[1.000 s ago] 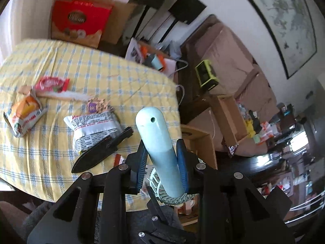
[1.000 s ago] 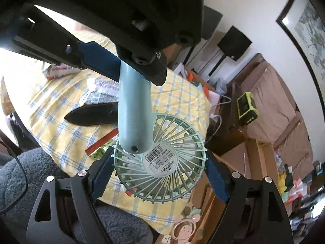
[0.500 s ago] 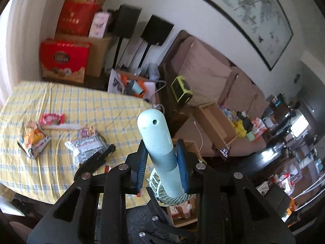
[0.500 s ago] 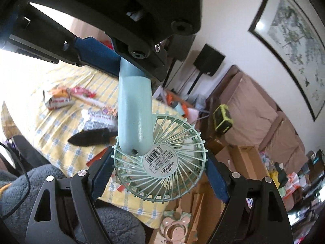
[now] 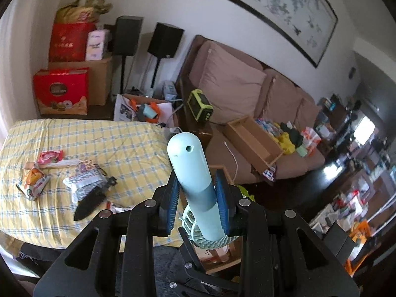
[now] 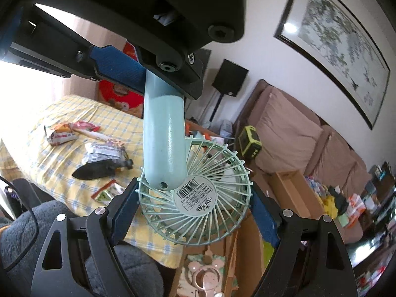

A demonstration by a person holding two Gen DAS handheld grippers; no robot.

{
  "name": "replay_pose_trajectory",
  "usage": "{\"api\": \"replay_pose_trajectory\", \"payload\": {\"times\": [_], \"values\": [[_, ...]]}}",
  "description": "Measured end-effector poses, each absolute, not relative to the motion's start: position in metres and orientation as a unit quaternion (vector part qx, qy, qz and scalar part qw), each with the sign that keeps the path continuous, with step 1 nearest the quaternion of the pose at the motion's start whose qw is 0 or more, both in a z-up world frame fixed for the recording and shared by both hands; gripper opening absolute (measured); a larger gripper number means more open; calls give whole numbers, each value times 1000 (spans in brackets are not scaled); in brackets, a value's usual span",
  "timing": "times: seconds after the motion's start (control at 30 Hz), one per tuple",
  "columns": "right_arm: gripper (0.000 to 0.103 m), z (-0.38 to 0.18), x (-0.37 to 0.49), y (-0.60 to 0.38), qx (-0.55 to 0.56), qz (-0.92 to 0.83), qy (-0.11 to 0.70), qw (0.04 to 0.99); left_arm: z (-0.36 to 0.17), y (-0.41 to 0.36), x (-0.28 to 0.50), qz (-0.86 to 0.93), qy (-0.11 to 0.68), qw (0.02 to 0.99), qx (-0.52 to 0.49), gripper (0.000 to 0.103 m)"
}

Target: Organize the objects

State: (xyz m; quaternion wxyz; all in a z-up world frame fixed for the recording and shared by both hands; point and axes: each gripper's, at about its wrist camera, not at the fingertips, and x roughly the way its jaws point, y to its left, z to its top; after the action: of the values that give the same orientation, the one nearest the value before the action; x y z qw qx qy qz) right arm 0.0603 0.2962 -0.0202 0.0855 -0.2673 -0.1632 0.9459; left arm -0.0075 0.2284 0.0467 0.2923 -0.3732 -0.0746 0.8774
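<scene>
I hold a mint-green handheld fan in the air with both grippers. My left gripper is shut on the fan's handle, its blue pads pressing both sides. In the right wrist view my right gripper is shut on the fan's round grille head, a pad against each edge of the cage. The left gripper shows there at the top, clamped on the handle. Below and to the left lies the table with a yellow check cloth.
On the cloth lie several snack packets and a black pointed tool. A brown sofa with a wooden tray stands right. Cardboard and red boxes and two speakers line the far wall. Grey fleece lies below.
Both grippers have lifted the fan up and away from the table. The table looks smaller and lower in both views, and more of the room shows. Both grips are unchanged.
</scene>
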Motion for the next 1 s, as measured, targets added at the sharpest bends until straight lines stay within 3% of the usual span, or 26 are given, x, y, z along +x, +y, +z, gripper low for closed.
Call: {"api": "replay_pose_trajectory", "payload": {"times": [0.27, 1.0], "values": [[85, -45, 96, 331, -274, 952, -98, 93, 28, 273, 27, 876, -30, 295, -381, 26], [85, -34, 130, 387, -259, 960, -52, 99, 42, 338, 55, 882, 0, 293, -370, 26]]}}
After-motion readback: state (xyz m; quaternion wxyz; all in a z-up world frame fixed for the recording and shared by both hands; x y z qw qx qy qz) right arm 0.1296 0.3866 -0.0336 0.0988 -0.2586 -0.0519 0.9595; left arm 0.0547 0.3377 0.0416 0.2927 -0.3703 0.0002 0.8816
